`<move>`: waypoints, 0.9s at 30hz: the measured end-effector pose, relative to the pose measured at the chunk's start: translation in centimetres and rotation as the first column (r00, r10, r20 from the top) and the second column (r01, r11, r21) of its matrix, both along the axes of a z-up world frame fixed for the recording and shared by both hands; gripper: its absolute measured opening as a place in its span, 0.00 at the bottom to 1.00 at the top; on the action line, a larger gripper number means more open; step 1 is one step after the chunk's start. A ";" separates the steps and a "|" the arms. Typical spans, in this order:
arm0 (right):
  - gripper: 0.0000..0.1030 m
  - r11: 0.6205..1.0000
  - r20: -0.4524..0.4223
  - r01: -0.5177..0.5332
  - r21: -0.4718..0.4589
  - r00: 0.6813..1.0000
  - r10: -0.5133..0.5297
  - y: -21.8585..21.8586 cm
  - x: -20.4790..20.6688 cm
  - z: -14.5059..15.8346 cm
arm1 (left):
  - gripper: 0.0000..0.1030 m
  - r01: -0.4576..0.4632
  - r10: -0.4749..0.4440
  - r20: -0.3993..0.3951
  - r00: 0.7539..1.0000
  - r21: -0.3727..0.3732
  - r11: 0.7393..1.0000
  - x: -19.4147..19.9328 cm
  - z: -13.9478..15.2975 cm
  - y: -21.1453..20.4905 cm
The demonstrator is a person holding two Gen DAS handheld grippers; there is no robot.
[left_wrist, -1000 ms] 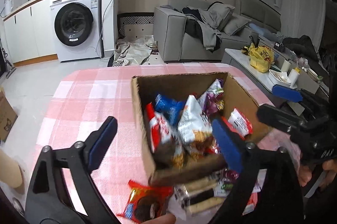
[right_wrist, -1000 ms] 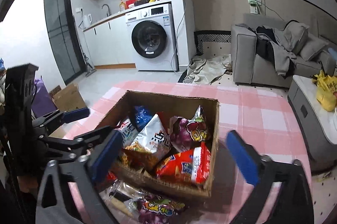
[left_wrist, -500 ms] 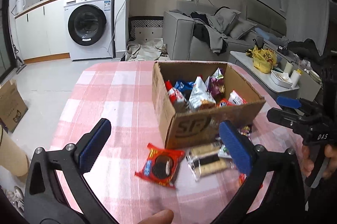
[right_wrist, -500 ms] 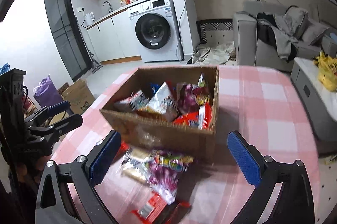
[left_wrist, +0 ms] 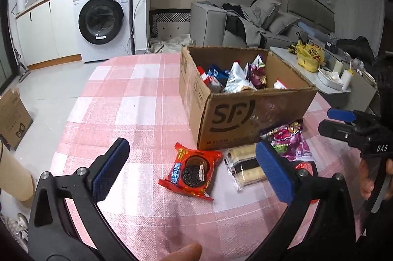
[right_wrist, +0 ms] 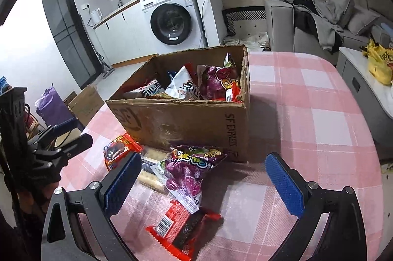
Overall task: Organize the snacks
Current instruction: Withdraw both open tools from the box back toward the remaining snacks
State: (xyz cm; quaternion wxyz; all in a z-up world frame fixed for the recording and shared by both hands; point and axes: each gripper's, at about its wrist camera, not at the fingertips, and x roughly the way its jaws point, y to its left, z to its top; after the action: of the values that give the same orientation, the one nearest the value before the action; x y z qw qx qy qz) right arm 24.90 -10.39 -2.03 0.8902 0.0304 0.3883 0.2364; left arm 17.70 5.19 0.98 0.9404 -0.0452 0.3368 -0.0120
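- A living room joined to a kitchen corner is seen behind, with a washing machine (left_wrist: 103,18) under a counter and a grey sofa (left_wrist: 245,22) heaped with clothes.
- The desk (left_wrist: 127,108) is covered by a pink and white checked cloth.
- A cardboard box (left_wrist: 245,111) printed "SF" is set on the desk, open at the top and filled with snack packets (right_wrist: 196,86) of white, blue, purple and red.
- Four snacks are laid on the cloth in front of the box: a red cookie packet (left_wrist: 192,171) with a dark sandwich biscuit pictured on it, a clear wafer packet (left_wrist: 245,167) just beside it, a purple candy bag (right_wrist: 189,170) touching the box's front wall, and a red and dark wrapper (right_wrist: 181,227) nearest the right camera.
- The left gripper (left_wrist: 191,170) is held above the desk with its jaws wide apart and nothing between them; the red cookie packet is framed in the gap below.
- The right gripper (right_wrist: 201,185) is likewise held with jaws spread and unloaded, over the purple candy bag and the red and dark wrapper.
- Each gripper is caught at the edge of the other's view.
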 end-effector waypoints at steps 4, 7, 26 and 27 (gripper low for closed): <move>1.00 1.000 -0.030 0.001 0.011 1.000 0.000 0.3 0.5 -0.9 | 0.99 0.006 -0.006 -0.029 1.000 -0.001 1.000 0.6 -1.0 -0.2; 1.00 1.000 -0.057 -0.007 0.005 0.998 0.008 0.8 0.9 -1.8 | 0.99 0.003 -0.003 -0.046 0.999 0.010 1.000 1.0 -1.5 -0.2; 0.95 0.993 -0.165 -0.034 0.111 0.985 0.053 2.3 2.7 -5.3 | 0.99 -0.040 0.036 -0.146 0.989 -0.024 0.999 3.6 -5.9 1.5; 0.94 0.992 -0.169 -0.031 0.119 0.984 0.051 2.3 2.8 -5.4 | 0.99 -0.040 0.036 -0.148 0.988 -0.025 0.999 3.7 -6.1 1.6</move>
State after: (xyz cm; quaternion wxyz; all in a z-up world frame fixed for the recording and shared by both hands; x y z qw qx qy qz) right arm 27.68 -8.08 -7.46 0.8450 0.0941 0.4499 0.2733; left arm 21.43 6.78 -5.09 0.9122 -0.0657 0.4044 0.0046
